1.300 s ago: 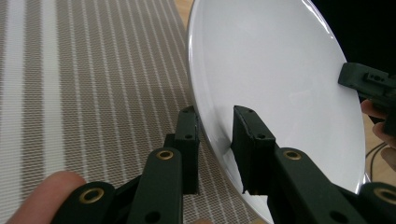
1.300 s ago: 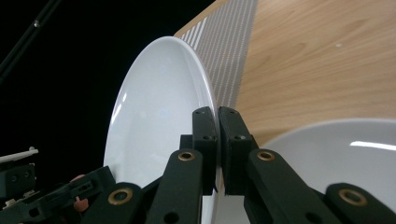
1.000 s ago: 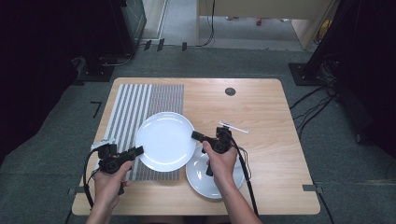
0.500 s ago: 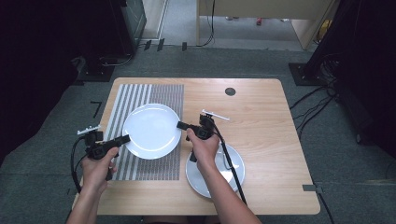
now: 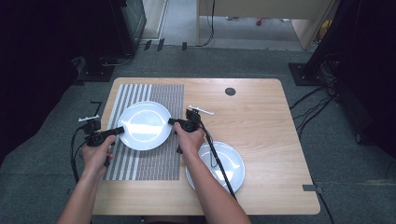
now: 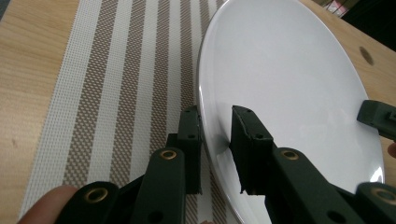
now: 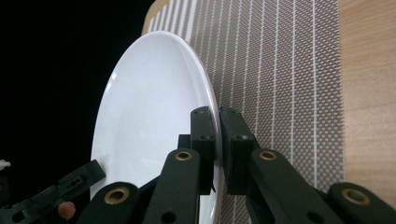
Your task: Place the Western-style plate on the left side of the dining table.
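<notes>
So I've got my left tongs (image 5: pixel 116 130) clamped on the plate (image 5: pixel 144 125) rim at its 9 o'clock and my right tongs (image 5: pixel 172 122) pinching the 3 o'clock edge. The plate hangs between them, right over the striped placemat (image 5: pixel 154 158). Next it goes straight down. Count: two plates, this one and a second plate (image 5: pixel 229 163) at 4 o'clock on the table (image 5: pixel 261 121), plus one mat.

Left of centre: a white plate (image 5: pixel 144 125) over a striped placemat (image 5: pixel 145 130) — left gripper (image 5: pixel 115 131) clamped on its left rim, right gripper (image 5: pixel 172 122) on its right rim. Lower centre-right — a second white plate (image 5: pixel 229 164) on the wooden table (image 5: pixel 261 121), partly under the right forearm.
</notes>
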`<state>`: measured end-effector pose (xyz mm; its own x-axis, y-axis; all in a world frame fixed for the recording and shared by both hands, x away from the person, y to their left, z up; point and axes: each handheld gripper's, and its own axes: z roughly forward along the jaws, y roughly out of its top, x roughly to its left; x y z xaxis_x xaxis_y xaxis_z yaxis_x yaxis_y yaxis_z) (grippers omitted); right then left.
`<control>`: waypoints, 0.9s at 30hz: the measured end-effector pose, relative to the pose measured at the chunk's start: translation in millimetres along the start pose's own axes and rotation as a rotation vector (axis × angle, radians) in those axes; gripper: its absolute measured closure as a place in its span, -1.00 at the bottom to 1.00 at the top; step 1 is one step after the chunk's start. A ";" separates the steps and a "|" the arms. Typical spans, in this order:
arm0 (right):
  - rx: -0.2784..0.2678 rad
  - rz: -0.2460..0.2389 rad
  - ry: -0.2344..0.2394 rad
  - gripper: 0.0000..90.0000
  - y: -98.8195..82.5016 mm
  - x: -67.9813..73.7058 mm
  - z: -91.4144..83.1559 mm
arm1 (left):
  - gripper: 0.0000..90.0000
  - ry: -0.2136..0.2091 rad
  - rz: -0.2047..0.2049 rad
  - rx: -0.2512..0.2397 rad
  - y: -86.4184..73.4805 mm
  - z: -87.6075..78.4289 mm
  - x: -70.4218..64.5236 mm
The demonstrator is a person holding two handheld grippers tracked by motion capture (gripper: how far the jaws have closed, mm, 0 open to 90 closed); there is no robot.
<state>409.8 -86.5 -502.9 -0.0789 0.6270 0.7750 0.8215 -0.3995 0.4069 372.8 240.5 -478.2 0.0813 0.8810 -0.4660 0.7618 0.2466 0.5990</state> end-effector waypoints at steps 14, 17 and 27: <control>-0.026 0.002 -0.097 0.86 3.7 -9.7 27.1 | 0.67 0.057 -0.021 0.033 15.0 27.3 3.7; -0.021 -0.018 -0.093 0.85 1.0 -7.7 30.9 | 0.67 0.085 -0.026 0.037 14.1 28.5 6.3; -0.043 -0.080 -0.090 0.51 -2.0 -5.8 33.2 | 0.58 0.096 0.016 0.069 11.0 36.2 6.7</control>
<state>427.4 -67.2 -524.3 -0.0909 0.7146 0.6936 0.7891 -0.3731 0.4879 405.0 234.5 -498.2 0.0340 0.9201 -0.3901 0.8037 0.2068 0.5580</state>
